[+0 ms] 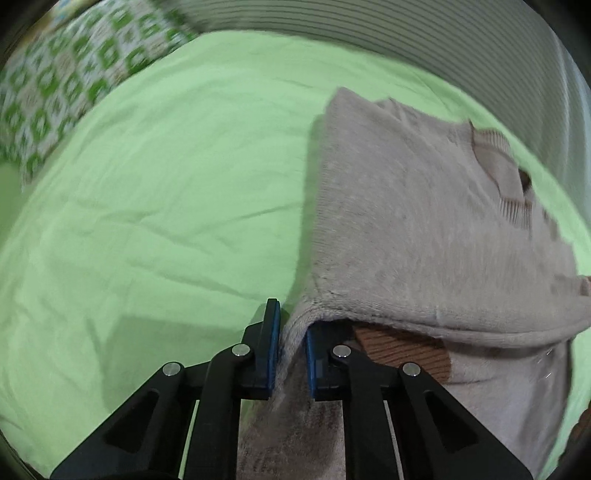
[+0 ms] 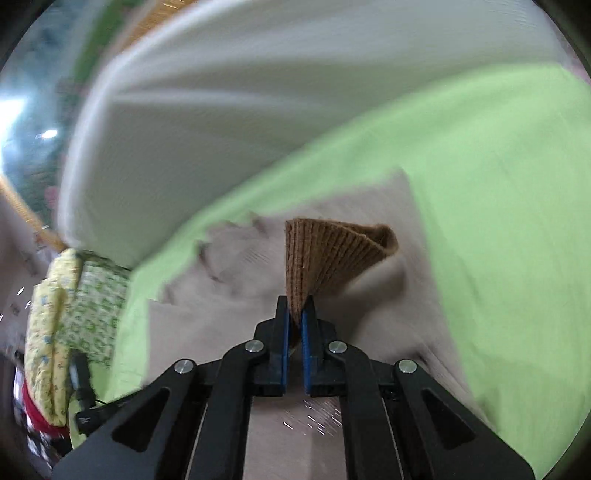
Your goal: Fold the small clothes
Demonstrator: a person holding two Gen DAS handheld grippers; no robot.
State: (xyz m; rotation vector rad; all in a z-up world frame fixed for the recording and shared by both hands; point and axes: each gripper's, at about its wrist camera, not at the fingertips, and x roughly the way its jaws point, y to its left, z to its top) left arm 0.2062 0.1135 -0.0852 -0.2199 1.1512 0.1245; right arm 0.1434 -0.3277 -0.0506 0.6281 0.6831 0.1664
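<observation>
A beige knitted sweater [image 1: 417,206] lies on a bed covered by a light green sheet [image 1: 155,192], toward the side of the bed that runs along a ribbed grey headboard or wall panel [image 1: 369,33]. In the left wrist view its neckline points toward that far edge, and the near part of the garment is lifted off the sheet. The left gripper [image 1: 291,347] has its blue-padded fingers [image 1: 274,343] pinching a fold of the beige knit at the sweater's lower near corner, the cloth running down between the two pads. Just beside that grip, under the raised edge, a brown ribbed band [image 1: 402,350] of the sweater shows. In the right wrist view the right gripper [image 2: 294,325] has its fingers pressed together on the brown ribbed cuff [image 2: 325,254], which stands up from the pads as a fanned cone above the rest of the beige garment [image 2: 229,295]. This view is smeared by motion blur, so fine detail of the fabric is unclear. A green-and-white patterned pillow [image 1: 62,85] rests at the far left corner of the bed in the left view, well apart from the sweater, and a yellow-green patterned quilt [image 2: 74,314] is bundled at the bed's edge in the right view.
</observation>
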